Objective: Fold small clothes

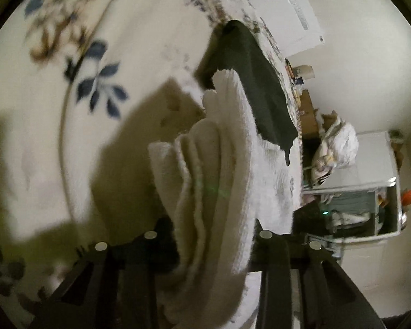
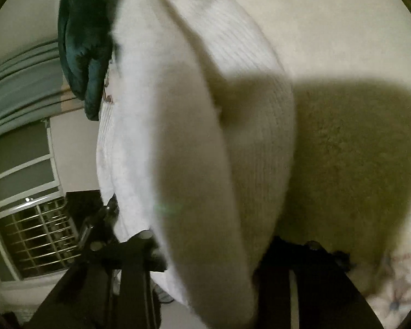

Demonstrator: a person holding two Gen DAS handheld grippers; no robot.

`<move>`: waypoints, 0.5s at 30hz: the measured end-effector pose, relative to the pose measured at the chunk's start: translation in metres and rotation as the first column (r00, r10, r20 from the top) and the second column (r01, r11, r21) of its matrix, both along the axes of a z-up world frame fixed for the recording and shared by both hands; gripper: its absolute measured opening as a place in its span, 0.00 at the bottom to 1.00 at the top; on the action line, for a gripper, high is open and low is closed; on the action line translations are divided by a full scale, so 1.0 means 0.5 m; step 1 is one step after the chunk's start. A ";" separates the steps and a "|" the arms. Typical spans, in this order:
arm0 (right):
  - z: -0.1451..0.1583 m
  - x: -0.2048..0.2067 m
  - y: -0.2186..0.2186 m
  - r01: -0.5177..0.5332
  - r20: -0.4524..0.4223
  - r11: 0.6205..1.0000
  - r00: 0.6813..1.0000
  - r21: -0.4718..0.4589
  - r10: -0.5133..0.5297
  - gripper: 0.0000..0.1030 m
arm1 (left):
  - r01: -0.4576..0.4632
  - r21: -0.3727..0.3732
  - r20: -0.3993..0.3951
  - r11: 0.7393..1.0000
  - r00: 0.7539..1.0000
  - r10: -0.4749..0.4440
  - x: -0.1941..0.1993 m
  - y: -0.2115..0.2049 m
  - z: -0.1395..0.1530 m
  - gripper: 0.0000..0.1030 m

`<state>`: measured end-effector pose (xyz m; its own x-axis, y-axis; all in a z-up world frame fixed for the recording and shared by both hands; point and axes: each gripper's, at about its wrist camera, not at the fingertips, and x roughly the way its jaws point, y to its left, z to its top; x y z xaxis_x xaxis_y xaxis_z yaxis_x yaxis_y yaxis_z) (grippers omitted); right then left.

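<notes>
Left wrist view: my left claw (image 1: 213, 249) is clamped on a bunched white ribbed-knit garment (image 1: 219, 170), its stacked folds running between both fingers. The garment is lifted above a cream bedspread with a blue and brown leaf print (image 1: 68, 82). A dark grey cloth (image 1: 249, 82) lies on the bed beyond it, just beside the white fabric.

Right wrist view: my right claw (image 2: 208, 249) is closed on the same white garment (image 2: 194, 137), which fills the gap between its fingers and hangs over the bed. A dark green padded item (image 2: 82, 41) sits at the bed's far edge.

Risk assessment:
- Several layers are pinched at once; I judge one could slip free and spoil the fold.
- The views are blurred, suggesting motion; a fast swing may drag the dark grey cloth.
- Uneven tension between the claws would skew the crease.
</notes>
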<state>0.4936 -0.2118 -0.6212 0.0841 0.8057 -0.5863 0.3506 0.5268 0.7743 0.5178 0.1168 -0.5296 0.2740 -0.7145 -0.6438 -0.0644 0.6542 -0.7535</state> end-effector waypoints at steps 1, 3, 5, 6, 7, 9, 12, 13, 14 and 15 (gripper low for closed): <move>0.019 -0.004 -0.002 0.005 0.015 1.000 1.000 -0.014 -0.004 0.32 | 0.004 0.006 0.015 1.000 1.000 -0.004 -0.001 -0.005 0.013 0.29; 0.054 -0.007 -0.007 0.012 0.043 0.999 0.999 -0.033 -0.011 0.32 | 0.010 0.008 0.036 1.000 0.999 -0.011 0.002 -0.015 0.048 0.29; 0.096 0.000 -0.011 0.021 0.072 0.999 0.997 -0.045 -0.018 0.32 | 0.017 -0.003 0.064 1.000 0.998 -0.017 0.013 -0.024 0.092 0.29; 0.126 0.007 -0.018 0.028 0.098 0.998 0.995 -0.054 -0.022 0.31 | 0.017 -0.003 0.076 1.000 0.997 -0.017 0.023 -0.026 0.108 0.29; 0.149 0.013 -0.024 0.031 0.116 0.998 0.993 -0.056 -0.025 0.31 | 0.019 -0.003 0.087 1.000 0.996 -0.019 0.029 -0.026 0.119 0.29; 0.203 0.028 -0.052 0.047 0.152 0.998 0.988 -0.052 -0.038 0.31 | 0.027 -0.013 0.123 1.000 0.992 -0.025 0.065 -0.043 0.163 0.29; 0.298 0.077 -0.080 0.059 0.222 0.996 0.974 -0.067 -0.042 0.31 | 0.032 -0.032 0.171 0.999 0.985 -0.026 0.132 -0.066 0.217 0.29; 0.328 0.096 -0.086 0.063 0.242 0.995 0.969 -0.072 -0.044 0.31 | 0.034 -0.042 0.188 0.999 0.982 -0.025 0.160 -0.080 0.236 0.29; 0.362 0.124 -0.102 0.073 0.269 0.994 0.962 -0.080 -0.049 0.31 | 0.036 -0.047 0.204 0.998 0.979 -0.026 0.184 -0.091 0.252 0.29; 0.387 0.150 -0.110 0.082 0.284 0.993 0.957 -0.085 -0.055 0.31 | 0.038 -0.049 0.222 0.998 0.975 -0.026 0.210 -0.104 0.265 0.29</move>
